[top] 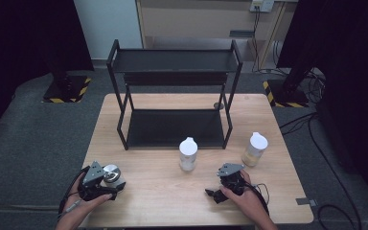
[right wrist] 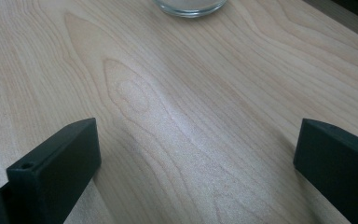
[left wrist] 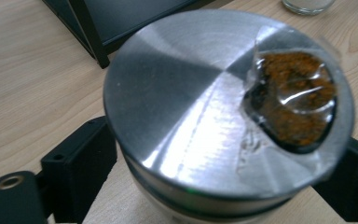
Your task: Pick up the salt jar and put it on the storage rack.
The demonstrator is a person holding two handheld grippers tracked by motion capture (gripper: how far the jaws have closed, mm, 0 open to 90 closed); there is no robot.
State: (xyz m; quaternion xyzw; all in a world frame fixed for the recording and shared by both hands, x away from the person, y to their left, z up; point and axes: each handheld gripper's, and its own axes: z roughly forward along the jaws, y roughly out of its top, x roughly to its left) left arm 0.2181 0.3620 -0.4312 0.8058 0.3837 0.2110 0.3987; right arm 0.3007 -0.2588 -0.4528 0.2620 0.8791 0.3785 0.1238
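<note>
A squat jar with a brushed-metal lid [left wrist: 182, 98] stands on the wooden table [top: 153, 196] at the front left. The lid has a taped-over opening that shows orange-brown powder [left wrist: 293, 102]. My left gripper [top: 107, 185] is shut on the jar, one black jaw against each side of its body. At the front right, my right gripper [top: 214, 195] rests low over bare wood with its jaws wide open and nothing between them [right wrist: 196, 154]. A white-capped bottle [top: 188, 154] stands at the table's middle, and its glass base [right wrist: 191, 5] lies just ahead of the right gripper.
A black two-tier metal rack [top: 172, 62] stands at the back of the table. A second white-capped bottle [top: 255, 149] with pale yellow contents stands at the right. Bare wood stretches between the two hands.
</note>
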